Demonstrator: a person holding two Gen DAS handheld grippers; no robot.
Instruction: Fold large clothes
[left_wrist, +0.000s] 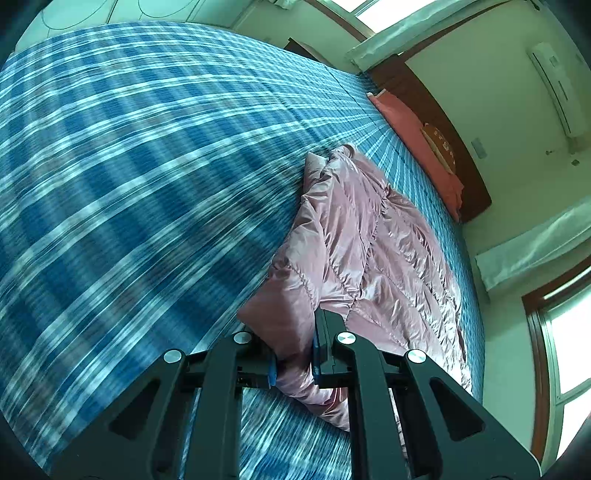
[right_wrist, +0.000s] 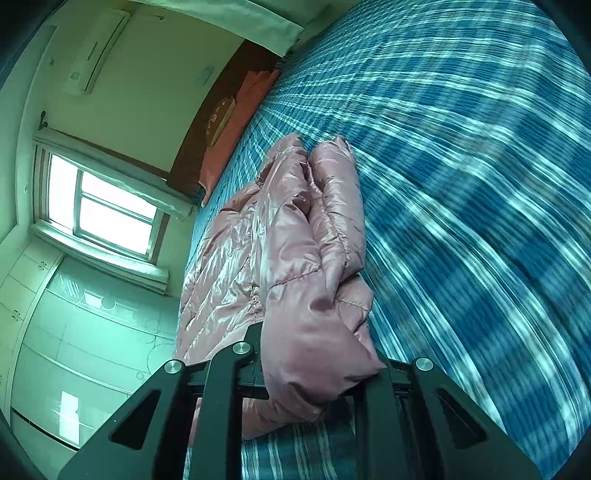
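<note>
Handling this pink puffer jacket (left_wrist: 369, 236) should be easy on weight but awkward on bulk: it looks light, soft and springy, with a glossy shell likely to slide between pads, so a deep bite on a hem or cuff edge seems safer than a pinch on the slick quilted face. It is shiny, dusty pink, stitched in puffy channels, and partly bunched on itself. It lies on the blue plaid bedspread (left_wrist: 147, 166), toward the side nearer the orange pillow (left_wrist: 417, 144). The 2 grippers each hold it: the left gripper (left_wrist: 295, 360) is clamped on a fold of jacket fabric, and the right gripper (right_wrist: 314, 369) is clamped on another padded bunch of it.
</note>
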